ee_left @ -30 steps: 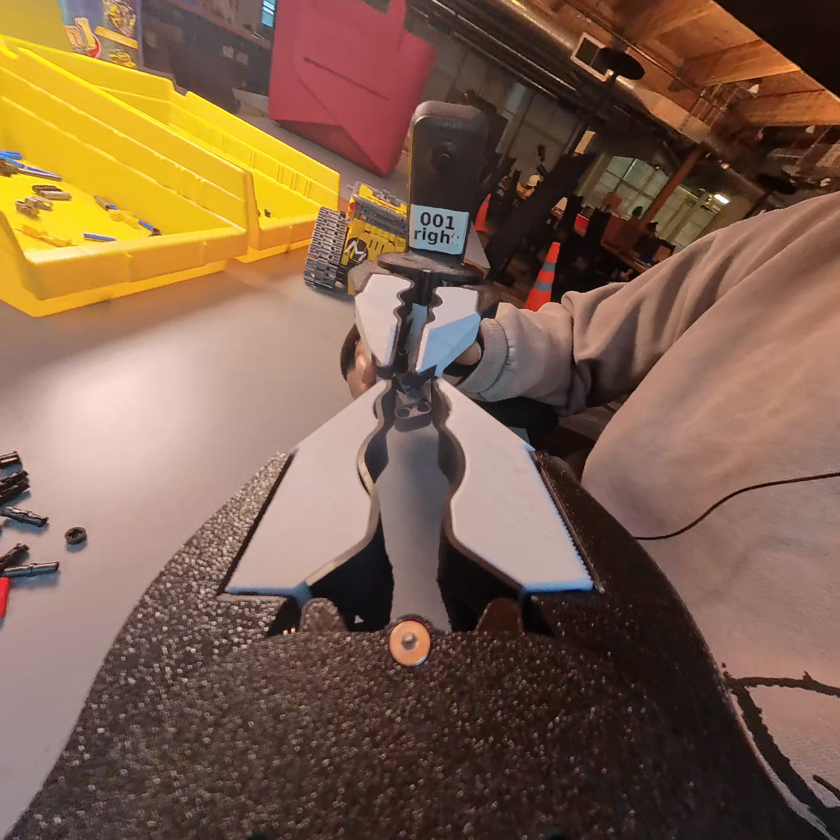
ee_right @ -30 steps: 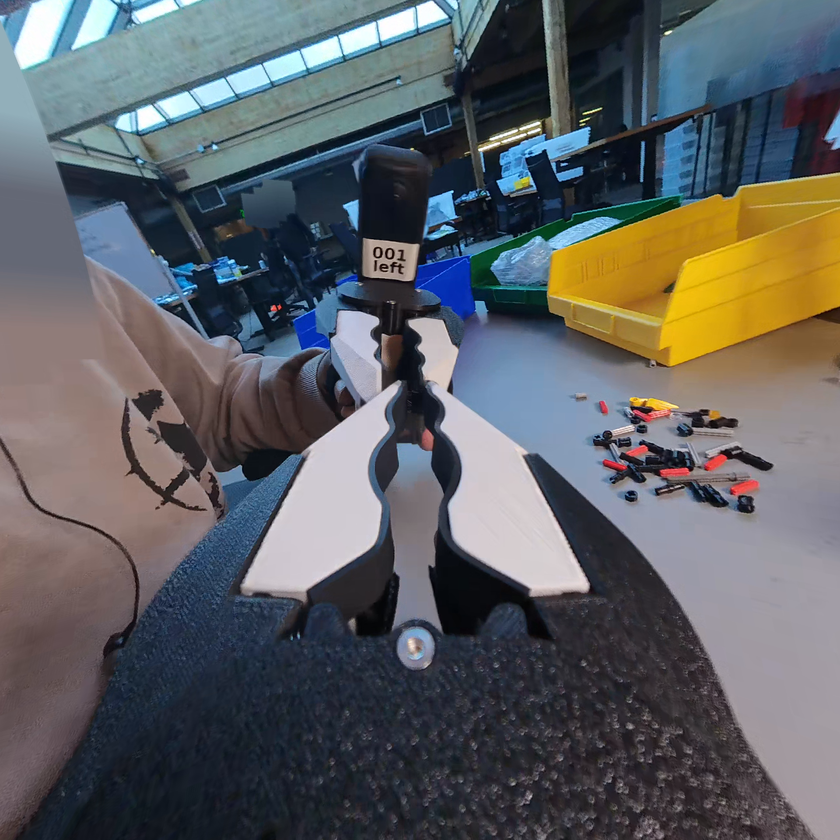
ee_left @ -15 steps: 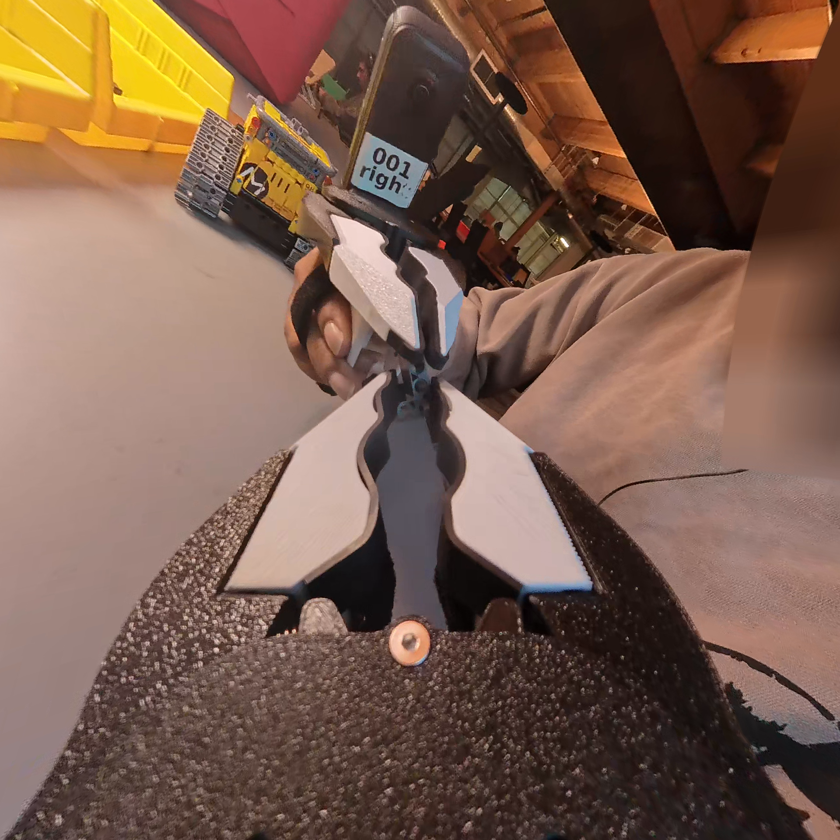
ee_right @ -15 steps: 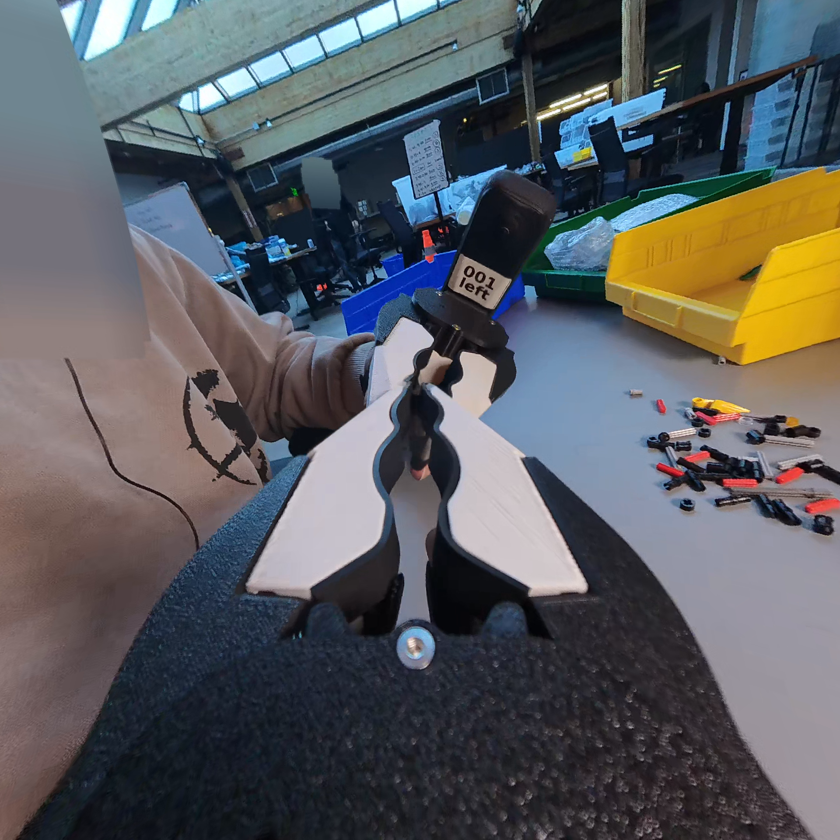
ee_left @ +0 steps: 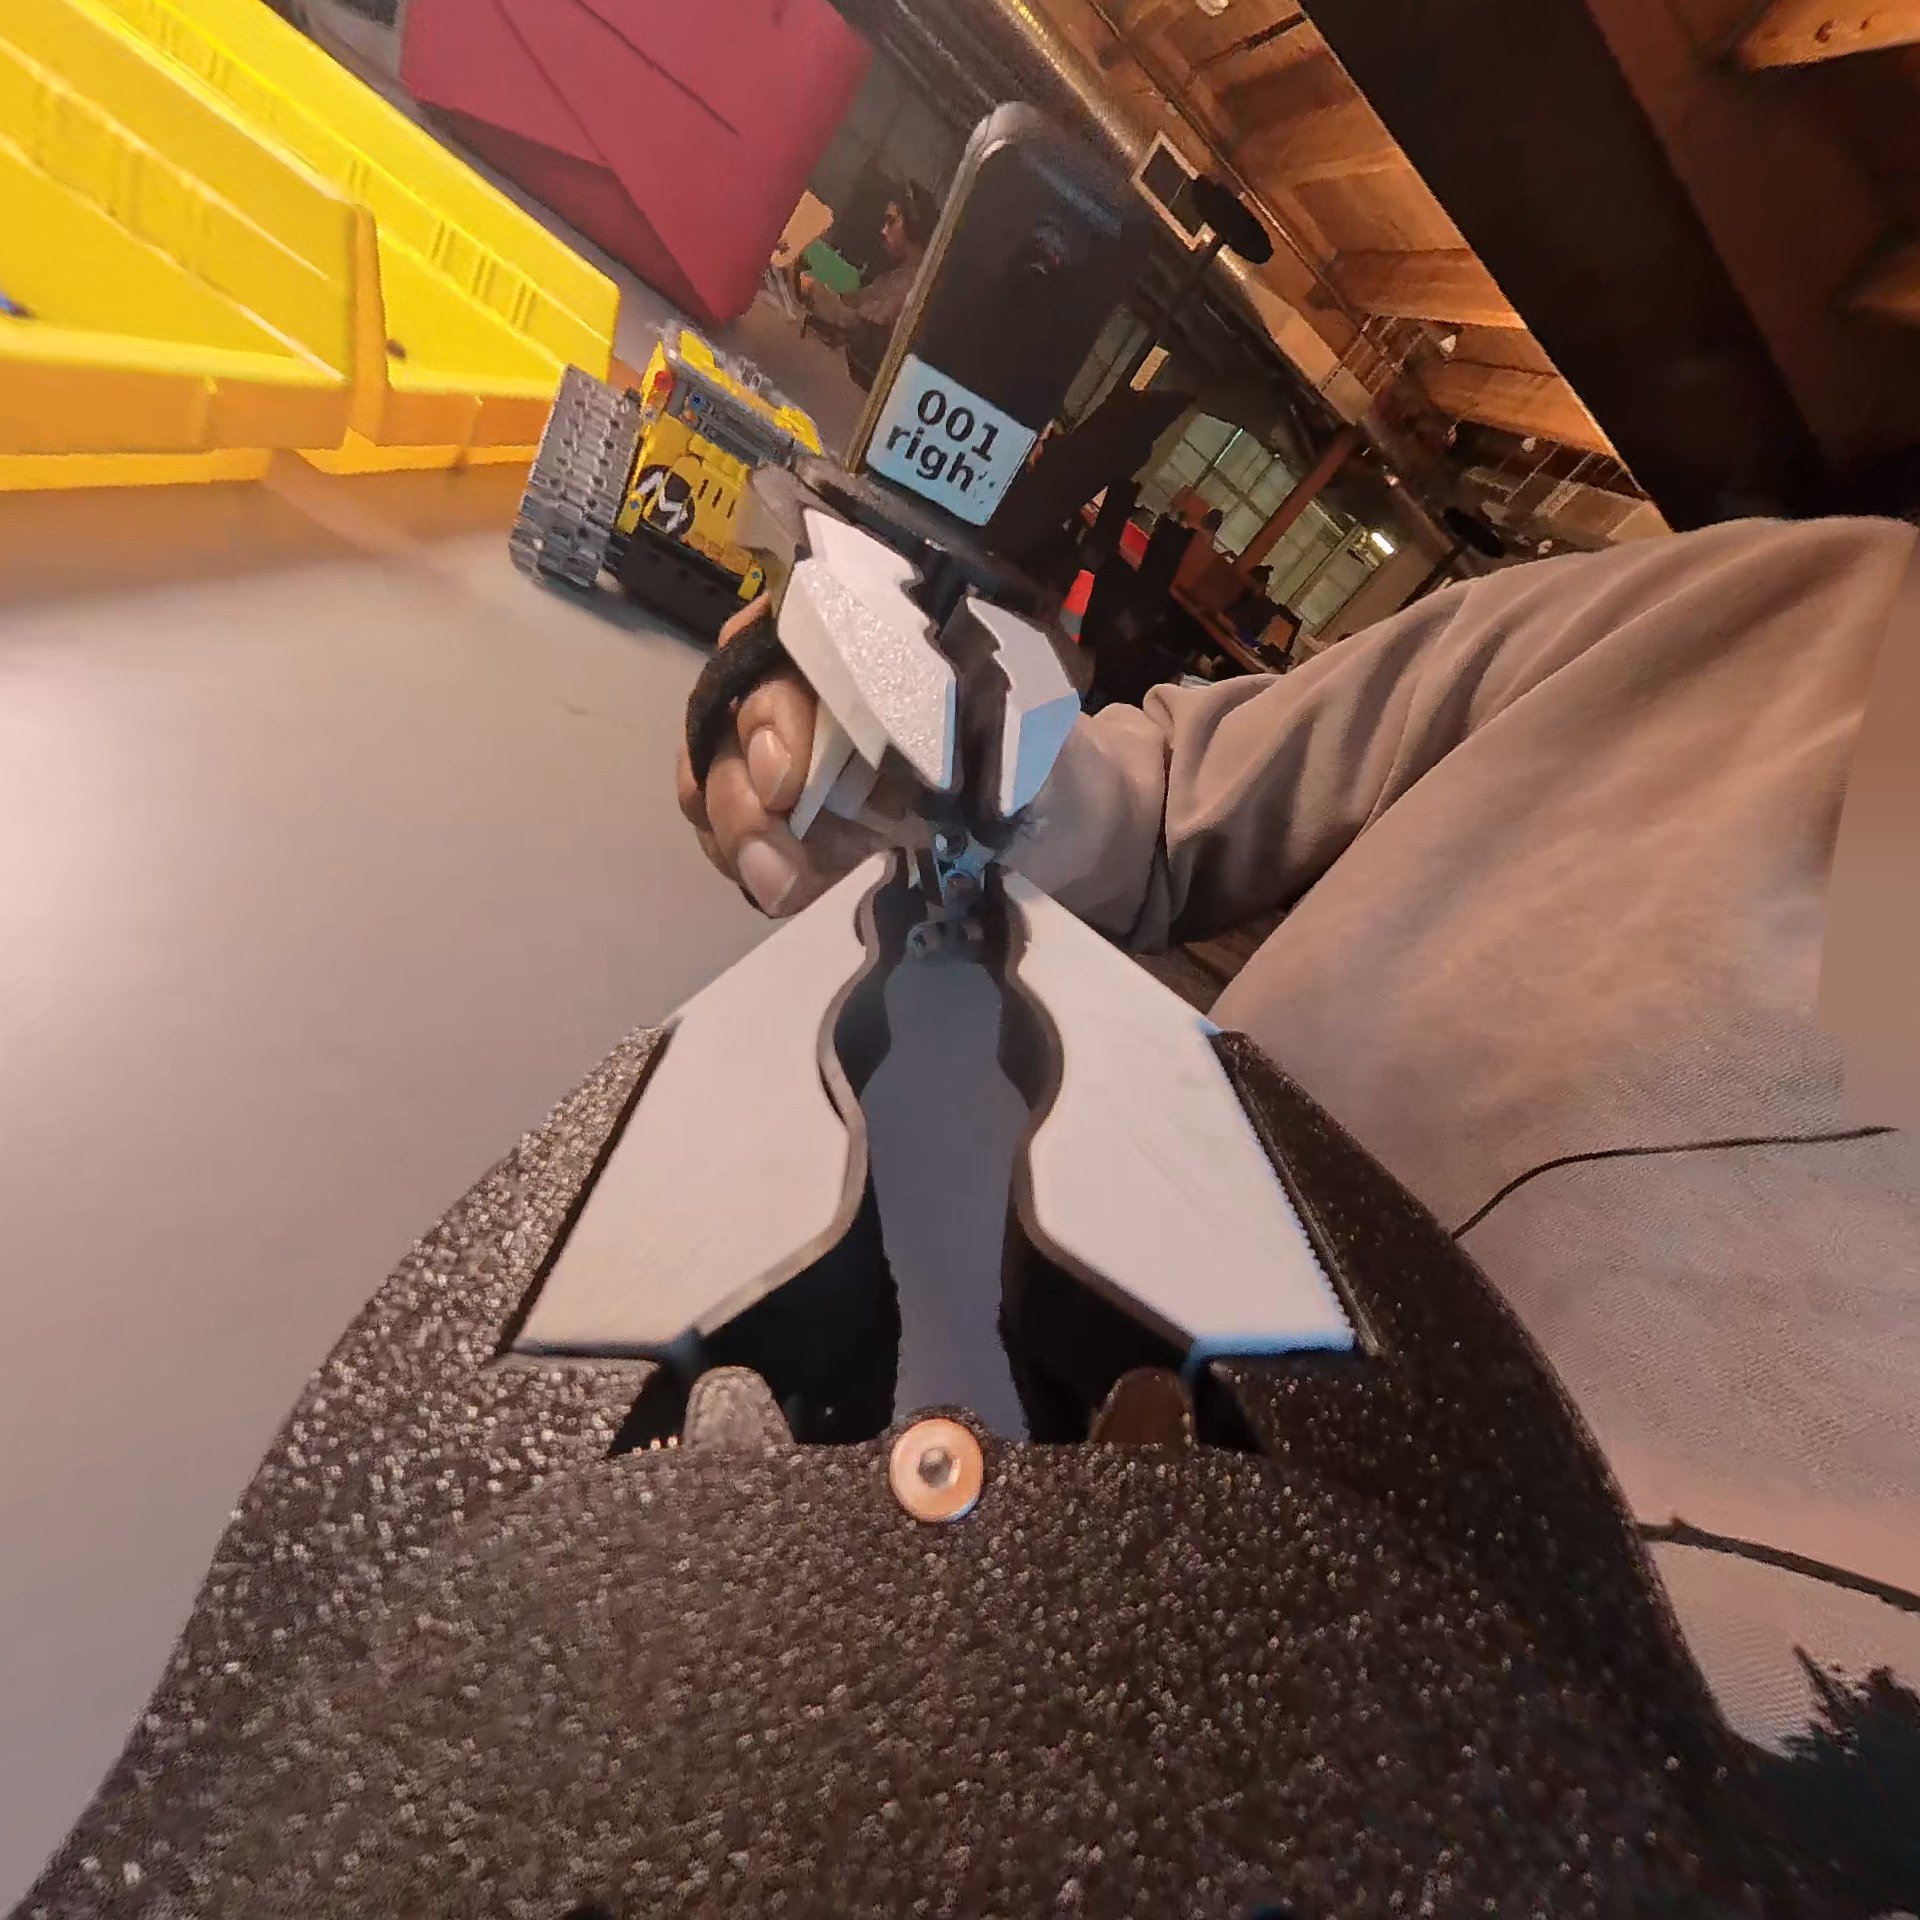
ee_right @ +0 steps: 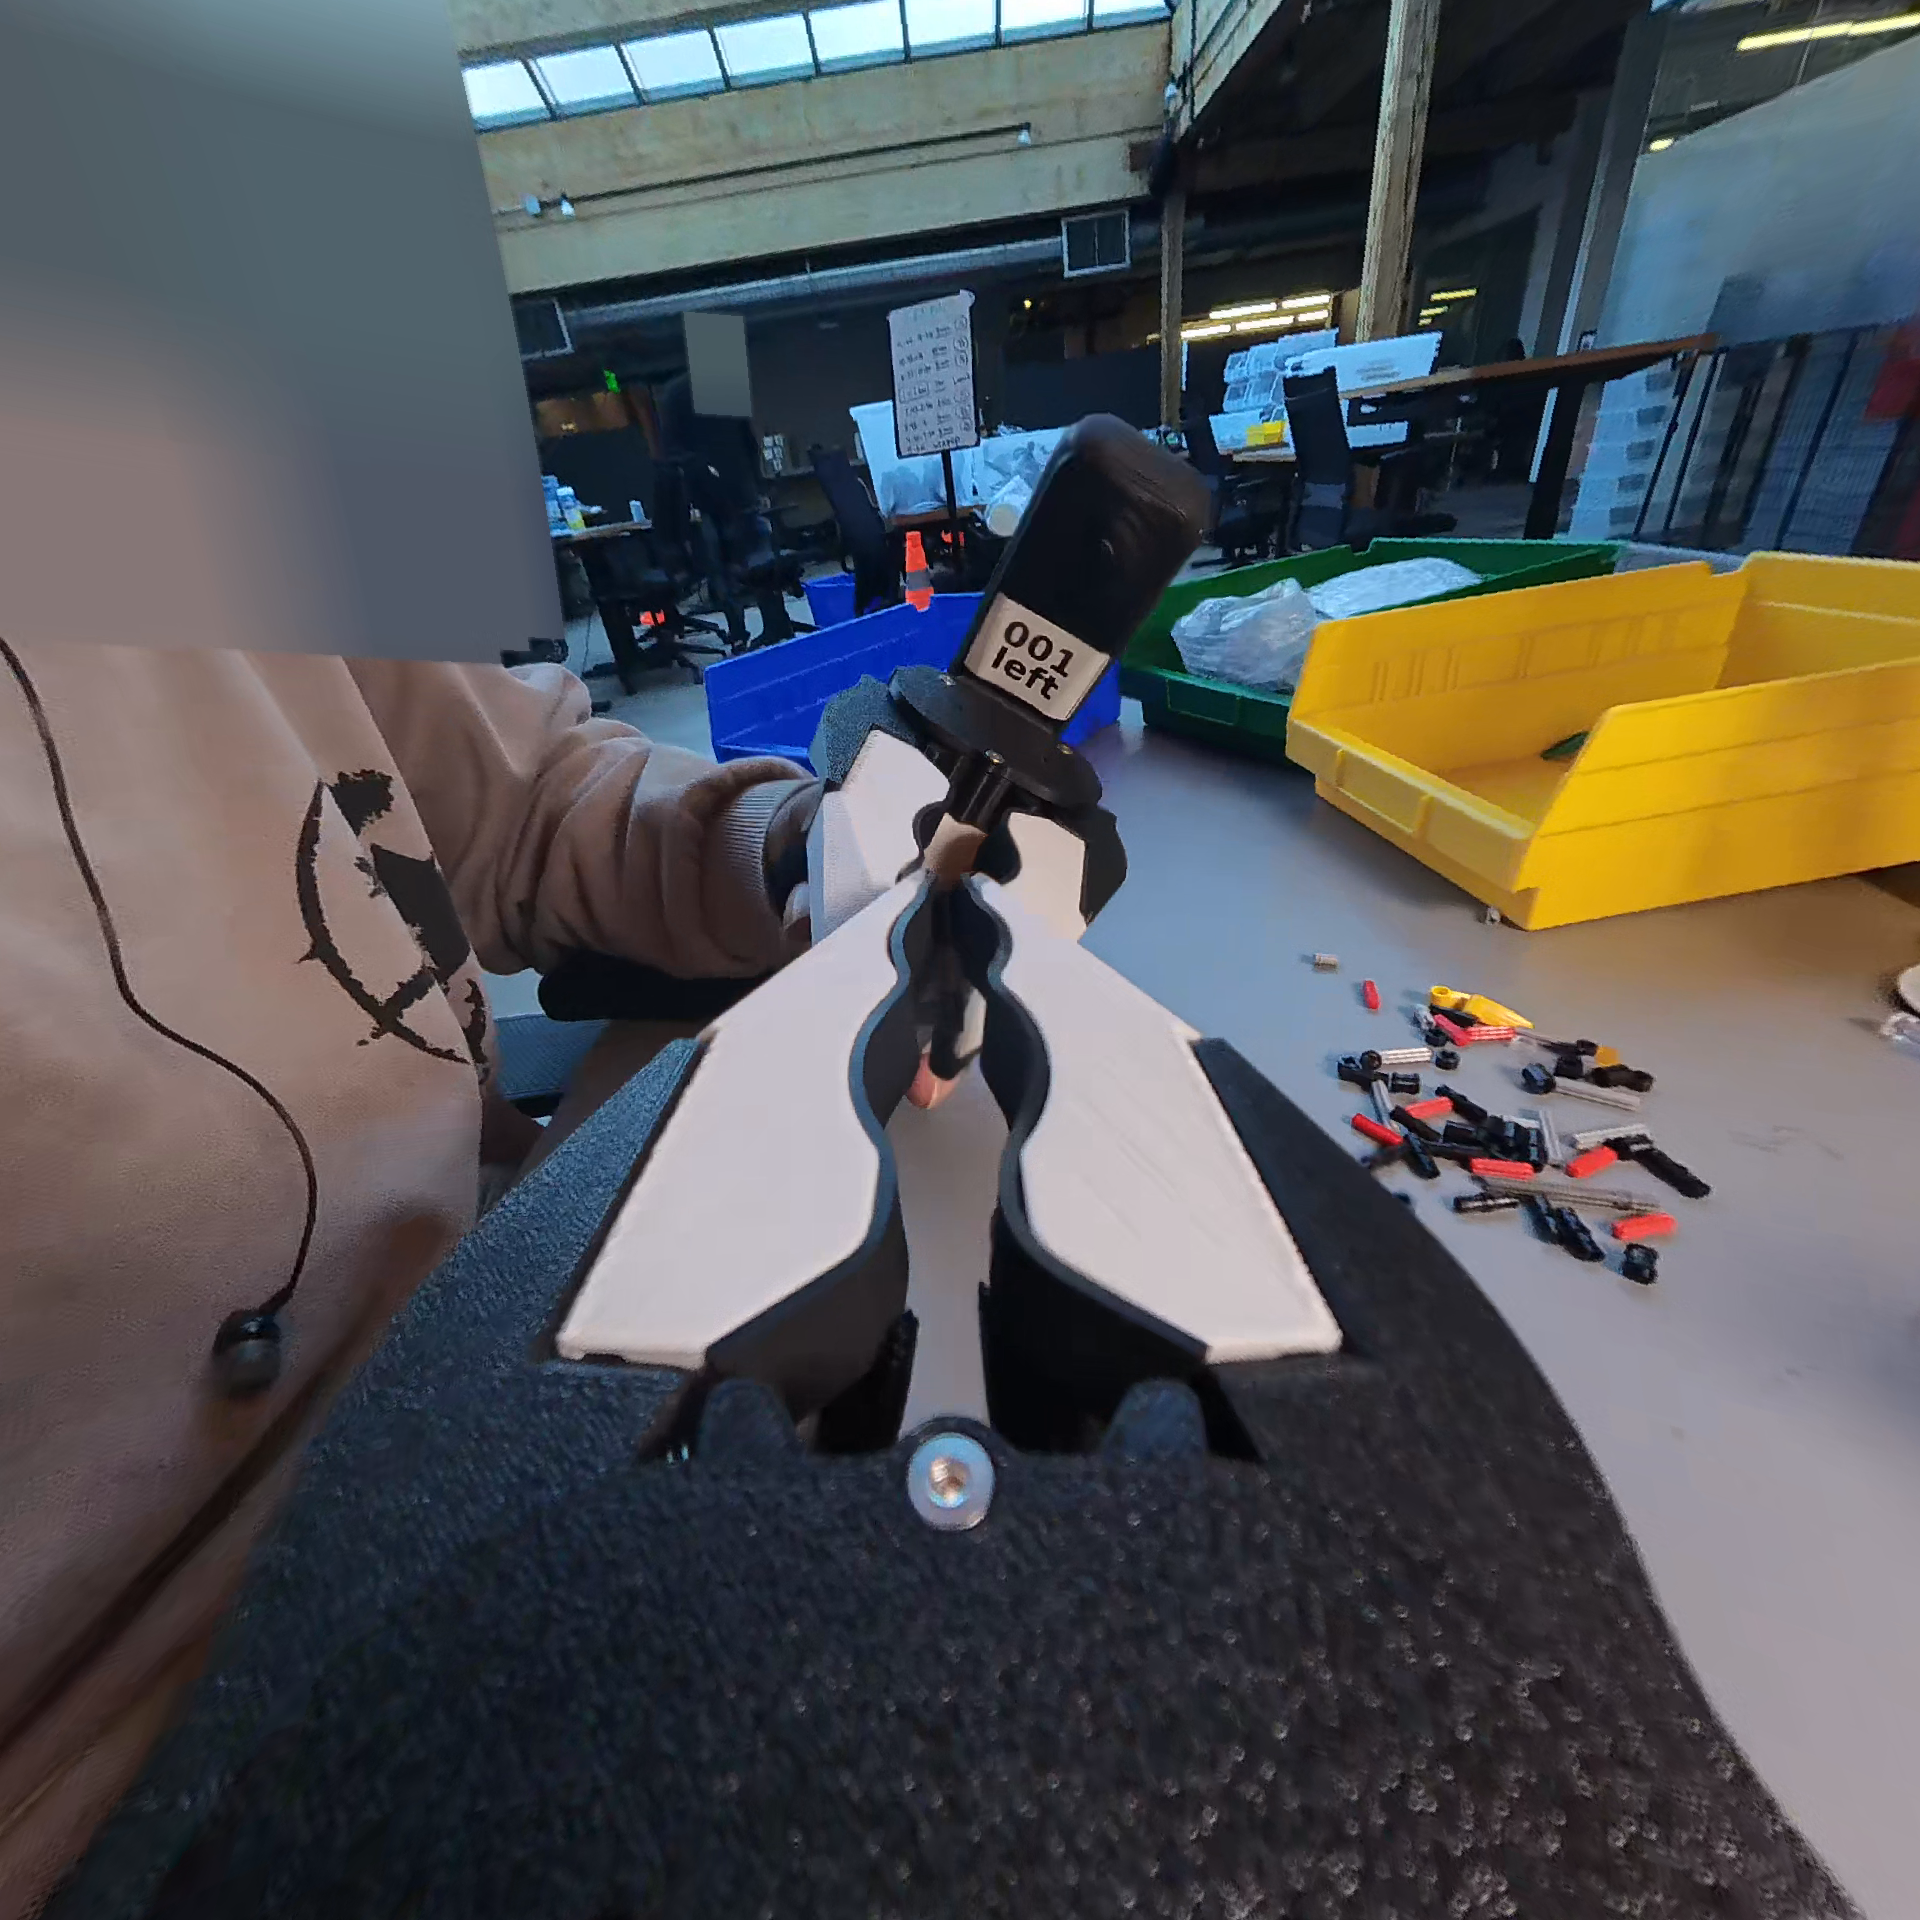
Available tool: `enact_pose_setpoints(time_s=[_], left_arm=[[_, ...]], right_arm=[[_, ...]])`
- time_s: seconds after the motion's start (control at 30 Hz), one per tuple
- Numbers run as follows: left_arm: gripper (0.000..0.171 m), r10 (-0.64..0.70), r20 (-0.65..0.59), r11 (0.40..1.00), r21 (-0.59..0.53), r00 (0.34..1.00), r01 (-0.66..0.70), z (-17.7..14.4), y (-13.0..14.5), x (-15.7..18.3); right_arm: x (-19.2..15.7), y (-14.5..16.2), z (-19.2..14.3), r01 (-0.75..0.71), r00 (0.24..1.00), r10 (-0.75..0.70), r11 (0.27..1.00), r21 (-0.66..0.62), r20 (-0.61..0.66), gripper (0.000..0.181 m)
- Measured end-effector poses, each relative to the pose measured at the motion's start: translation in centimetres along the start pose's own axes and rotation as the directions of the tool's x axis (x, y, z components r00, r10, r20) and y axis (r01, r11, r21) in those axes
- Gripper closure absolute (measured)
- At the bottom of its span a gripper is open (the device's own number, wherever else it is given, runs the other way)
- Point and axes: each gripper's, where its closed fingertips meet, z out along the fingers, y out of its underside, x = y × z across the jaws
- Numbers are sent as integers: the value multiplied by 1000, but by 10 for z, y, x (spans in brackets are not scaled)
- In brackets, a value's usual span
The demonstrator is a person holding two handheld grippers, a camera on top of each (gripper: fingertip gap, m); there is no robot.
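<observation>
1. Left wrist view: my left gripper (ee_left: 943, 896) has its jaws pinched on a small dark toy-brick assembly (ee_left: 943, 914). Right at their tips, the right gripper (ee_left: 954, 790) meets the same piece. Beyond the jaws to their left stand a yellow tracked toy vehicle (ee_left: 665, 488) and yellow bins (ee_left: 260, 343).

2. Right wrist view: my right gripper (ee_right: 943, 914) is closed on a thin dark part (ee_right: 948, 997), the left gripper (ee_right: 961, 862) just ahead. Loose red and black pieces (ee_right: 1507, 1132) lie on the grey table (ee_right: 1299, 904), right of the jaws.

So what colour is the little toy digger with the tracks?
The toy digger is yellow and black with grey tracks, best seen in the left wrist view.
</observation>
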Motion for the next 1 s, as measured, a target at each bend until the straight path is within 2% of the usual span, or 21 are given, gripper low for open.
enact_pose_setpoints(time_s=[0.07, 0.17, 0.3, 0.33, 0.37, 0.5, 0.6, 0.67, 0.77, 0.9, 1.0], left_arm=[[157, 51, -7, 997, 53, 999, -51, -5, -7, 5], [157, 80, -42, 981, 181, 996, -71, -18, -26, 14], [157, 145, -56, 975, 178, 988, -132, -13, -24, 22], [157, 148, -64, 974, 182, 987, -134, -11, -24, 24], [157, 150, -61, 974, 179, 987, -137, -10, -23, 24], [156, 172, -7, 974, 149, 985, -169, -7, -18, 17], [140, 198, 81, 971, 121, 977, -206, -14, -20, 6], [136, 242, 146, 960, 106, 959, -258, -20, -23, 1], [139, 304, 202, 949, 23, 931, -315, -18, -16, -4], [157, 362, 231, 931, -133, 903, -339, -14, 5, -15], [162, 410, 226, 909, -189, 884, -373, -15, 10, -15]], right_arm=[[-2, -3, 0, 31, 1000, -31, 999, 12, -4, 177], [-5, -13, -7, -74, 997, 70, 994, 79, 44, 148], [-9, -21, -8, -163, 985, 151, 975, 148, 86, 157], [-10, -20, -6, -180, 981, 168, 974, 139, 94, 158], [-12, -17, -4, -181, 981, 169, 976, 120, 99, 167], [-14, -13, -3, -156, 985, 149, 985, 73, 86, 175], [-6, -12, -10, -81, 996, 81, 997, 2, 24, 176], [2, -5, -16, -21, 999, 19, 996, -91, -31, 176], [13, 19, -17, 102, 986, -131, 962, -252, -102, 176], [2, 36, -9, 160, 981, -187, 932, -326, -52, 176], [0, 42, -8, 203, 972, -232, 909, -364, -37, 176]])
